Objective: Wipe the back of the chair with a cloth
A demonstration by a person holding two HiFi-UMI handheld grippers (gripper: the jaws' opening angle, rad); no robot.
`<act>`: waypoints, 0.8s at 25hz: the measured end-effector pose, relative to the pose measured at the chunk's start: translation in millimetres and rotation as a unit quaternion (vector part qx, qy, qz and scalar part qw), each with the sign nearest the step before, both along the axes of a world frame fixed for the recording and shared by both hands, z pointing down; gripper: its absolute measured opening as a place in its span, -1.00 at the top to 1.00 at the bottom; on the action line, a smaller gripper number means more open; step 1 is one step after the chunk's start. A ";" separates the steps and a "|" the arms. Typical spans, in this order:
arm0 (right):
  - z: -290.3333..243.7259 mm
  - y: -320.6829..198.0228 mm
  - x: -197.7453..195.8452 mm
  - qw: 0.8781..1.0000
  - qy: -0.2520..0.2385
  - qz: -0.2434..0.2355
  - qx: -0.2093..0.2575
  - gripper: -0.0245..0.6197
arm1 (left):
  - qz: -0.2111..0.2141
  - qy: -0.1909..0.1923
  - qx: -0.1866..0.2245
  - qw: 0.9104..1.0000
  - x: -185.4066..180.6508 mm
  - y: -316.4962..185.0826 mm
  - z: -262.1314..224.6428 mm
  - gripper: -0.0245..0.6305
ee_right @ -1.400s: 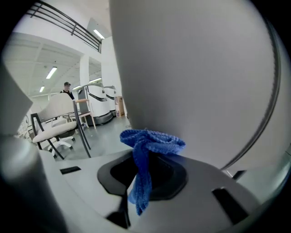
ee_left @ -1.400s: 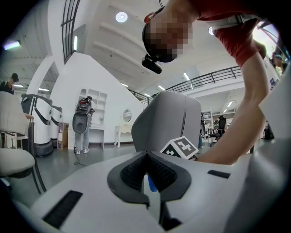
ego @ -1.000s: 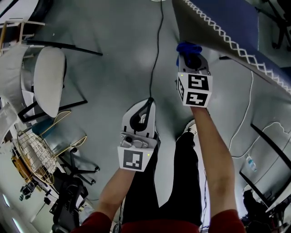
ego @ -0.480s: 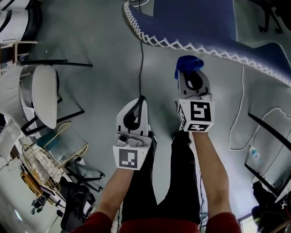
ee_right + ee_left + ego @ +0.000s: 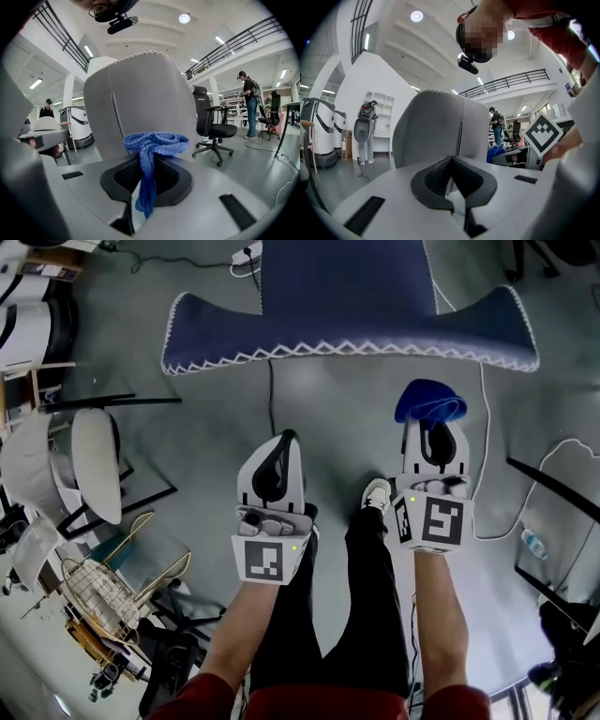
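Note:
The chair back (image 5: 347, 296) shows from above as a blue padded shape with white zigzag stitching, just ahead of both grippers. It looks grey in the gripper views (image 5: 440, 126) (image 5: 140, 93) and stands close in front of the jaws. My right gripper (image 5: 433, 423) is shut on a blue knitted cloth (image 5: 429, 401), which bunches over the jaw tips and hangs down between them (image 5: 152, 145). The cloth sits a short way from the chair back. My left gripper (image 5: 281, 437) is shut with nothing in it (image 5: 451, 159).
A white chair (image 5: 94, 465) and a wire basket (image 5: 94, 587) stand at the left. A black cable (image 5: 272, 399) runs over the grey floor under the chair back. A black office chair (image 5: 215, 126) and a standing person (image 5: 248, 103) are to the right.
The chair back has swung from the upper right to the top centre of the head view. My right gripper with the cloth has moved right and lower. The left gripper stays shut.

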State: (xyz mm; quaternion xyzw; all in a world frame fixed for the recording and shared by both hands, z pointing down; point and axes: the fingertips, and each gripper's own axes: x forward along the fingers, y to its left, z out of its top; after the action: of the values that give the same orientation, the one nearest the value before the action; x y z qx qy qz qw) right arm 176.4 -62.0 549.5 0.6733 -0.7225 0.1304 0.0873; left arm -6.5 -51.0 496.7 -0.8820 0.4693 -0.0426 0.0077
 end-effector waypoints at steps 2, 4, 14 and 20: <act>-0.5 -3.4 17.1 1.000 0.003 0.007 -0.002 0.74 | 0.000 0.001 0.001 1.000 13.0 -1.0 -4.5 0.88; -1.3 -9.7 31.3 1.000 0.007 0.013 -0.003 0.74 | 0.001 0.001 0.002 1.000 22.5 0.1 -9.5 0.88; -8.4 -58.0 56.8 0.999 0.041 -0.015 0.001 0.74 | -0.016 -0.001 0.012 1.000 43.8 -0.6 -24.6 0.88; -7.7 -52.8 51.6 0.999 0.039 0.005 -0.006 0.74 | -0.017 0.006 0.007 1.000 28.5 0.1 -17.1 0.88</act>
State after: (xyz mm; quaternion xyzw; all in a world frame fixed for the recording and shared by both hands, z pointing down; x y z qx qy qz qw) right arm 228.0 -114.9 541.8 0.6807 -0.7147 0.1086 0.1188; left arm 22.1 -50.8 479.6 -0.8741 0.4845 -0.0337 0.0103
